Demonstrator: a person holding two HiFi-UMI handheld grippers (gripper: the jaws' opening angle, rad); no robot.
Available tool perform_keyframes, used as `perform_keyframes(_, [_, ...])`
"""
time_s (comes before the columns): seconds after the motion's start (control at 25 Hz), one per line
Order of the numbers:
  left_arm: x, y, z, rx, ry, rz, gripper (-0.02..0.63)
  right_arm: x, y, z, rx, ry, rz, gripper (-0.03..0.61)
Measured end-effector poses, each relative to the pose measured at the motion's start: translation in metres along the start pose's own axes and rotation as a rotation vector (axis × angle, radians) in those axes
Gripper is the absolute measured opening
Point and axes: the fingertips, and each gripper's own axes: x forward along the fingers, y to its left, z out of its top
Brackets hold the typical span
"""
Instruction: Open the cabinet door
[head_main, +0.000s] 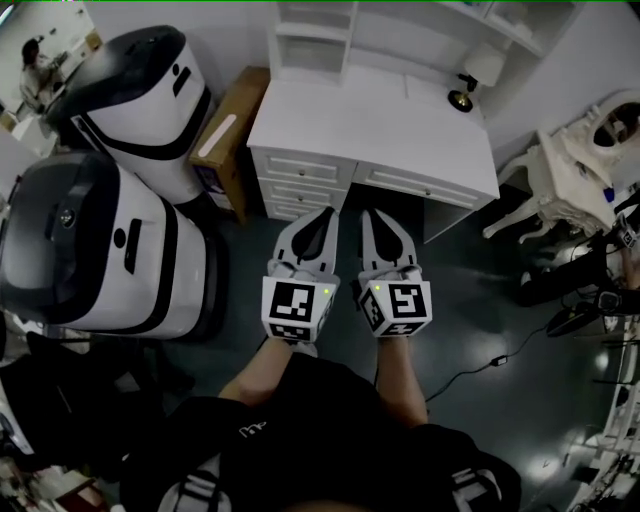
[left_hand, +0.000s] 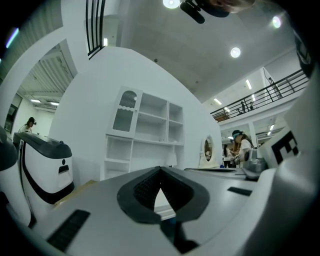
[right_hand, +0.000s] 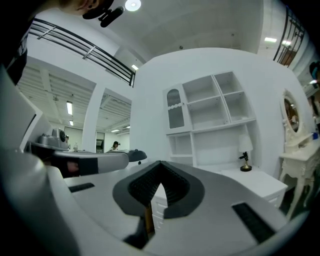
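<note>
A white desk (head_main: 380, 125) with a shelf hutch (head_main: 310, 40) stands ahead against the wall. The hutch's small arched cabinet door is closed; it shows at the upper left of the shelves as the door (left_hand: 125, 111) in the left gripper view and the door (right_hand: 174, 109) in the right gripper view. My left gripper (head_main: 330, 213) and right gripper (head_main: 367, 214) are held side by side, level, pointing at the desk's drawers and well short of the hutch. In both gripper views the left gripper (left_hand: 160, 171) and the right gripper (right_hand: 160, 164) have their jaws closed tip to tip with nothing between them.
Two big white-and-black machines (head_main: 135, 95) (head_main: 95, 250) stand at the left, with a cardboard box (head_main: 230, 140) beside the desk. A small lamp (head_main: 476, 75) sits on the desktop. A white ornate chair (head_main: 565, 175) and a floor cable (head_main: 490, 362) lie to the right.
</note>
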Motion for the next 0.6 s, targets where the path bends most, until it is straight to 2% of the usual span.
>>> perform_keyframes(0.28, [0.035,0.035,0.004,-0.025,-0.016,-0.029,0.009,0.05,-0.011,0.014,-0.041,-0.01,-0.022,0.018])
perform_keyframes(0.48, [0.048,0.052,0.009,-0.046,-0.035,-0.039,0.009,0.074,0.0,0.011,-0.051,-0.006,-0.003,0.018])
perform_keyframes(0.6, [0.05,0.054,0.014,-0.053,-0.046,-0.077,0.009,0.086,0.002,0.013,-0.053,-0.008,0.002,0.018])
